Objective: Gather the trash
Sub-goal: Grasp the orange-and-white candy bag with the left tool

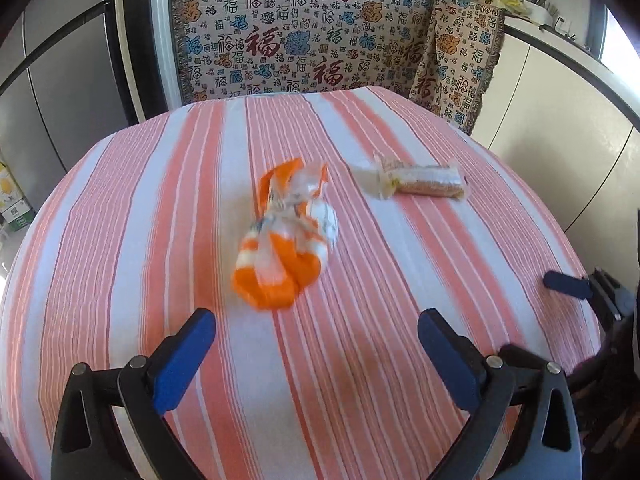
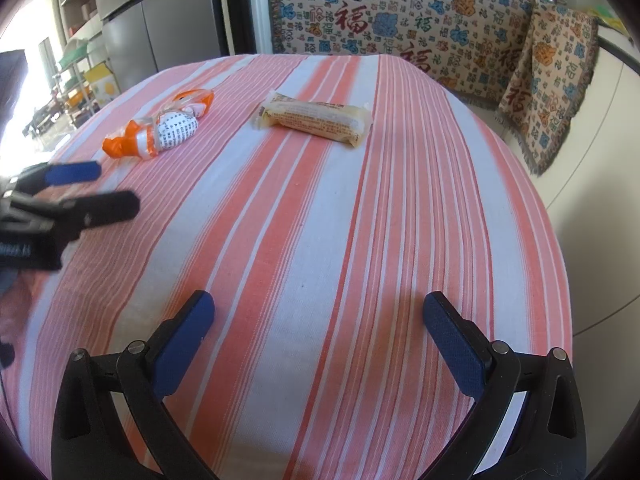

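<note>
An orange-and-white crumpled wrapper (image 1: 286, 242) lies on the striped tablecloth (image 1: 160, 208), just ahead of my open, empty left gripper (image 1: 316, 332). A pale yellow snack-bar wrapper (image 1: 420, 180) lies farther back to the right. In the right wrist view the orange wrapper (image 2: 160, 126) sits at the far left and the yellow wrapper (image 2: 316, 118) at the far middle. My right gripper (image 2: 320, 316) is open and empty, well short of both. The left gripper (image 2: 80, 196) shows at the left edge, near the orange wrapper.
A patterned blanket (image 1: 304, 32) covers a seat behind the table. Grey cabinet doors (image 2: 168, 12) stand at the far left, white cabinets (image 1: 560, 128) at the right. The right gripper's fingertip (image 1: 568, 284) shows at the table's right edge.
</note>
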{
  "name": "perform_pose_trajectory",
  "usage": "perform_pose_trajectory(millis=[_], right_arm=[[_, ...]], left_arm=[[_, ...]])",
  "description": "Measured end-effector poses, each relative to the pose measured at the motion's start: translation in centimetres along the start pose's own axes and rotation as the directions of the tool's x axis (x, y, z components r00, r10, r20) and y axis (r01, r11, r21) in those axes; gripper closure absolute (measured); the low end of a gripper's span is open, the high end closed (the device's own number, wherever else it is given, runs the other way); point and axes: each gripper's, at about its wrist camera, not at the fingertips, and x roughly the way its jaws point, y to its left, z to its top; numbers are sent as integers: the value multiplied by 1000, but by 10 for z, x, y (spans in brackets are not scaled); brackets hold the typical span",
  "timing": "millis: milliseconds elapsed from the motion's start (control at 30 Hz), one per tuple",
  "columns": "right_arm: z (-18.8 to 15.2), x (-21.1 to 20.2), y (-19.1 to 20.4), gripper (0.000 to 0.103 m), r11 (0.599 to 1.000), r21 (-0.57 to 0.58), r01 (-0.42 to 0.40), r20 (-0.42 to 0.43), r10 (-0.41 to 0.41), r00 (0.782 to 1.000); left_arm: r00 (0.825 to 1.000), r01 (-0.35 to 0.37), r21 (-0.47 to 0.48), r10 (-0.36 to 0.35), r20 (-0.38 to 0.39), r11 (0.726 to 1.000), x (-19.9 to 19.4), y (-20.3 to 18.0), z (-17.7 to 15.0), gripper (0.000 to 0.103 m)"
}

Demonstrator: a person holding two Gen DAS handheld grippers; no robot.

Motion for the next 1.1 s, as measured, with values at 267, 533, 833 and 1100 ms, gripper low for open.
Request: perform_pose_trajectory(millis=[267, 533, 833, 1100], right_arm=[[0, 0, 0, 1, 1000, 0, -1, 0, 1, 1000], [0, 0, -1, 1, 1000, -1, -1, 0, 1, 1000], [0, -2, -1, 1, 999, -42, -16, -20, 15, 1000], [58, 30, -25, 1, 965, -263, 0, -102, -27, 994]], left_arm=[[999, -43, 41, 44, -10, 998, 32, 6, 31, 56], [1000, 2, -27, -1, 11, 1000, -22, 21, -24, 58], [998, -35, 20, 34, 43, 999, -38, 18, -67, 49], [998, -37, 18, 36, 42, 999, -36, 17, -63, 49]])
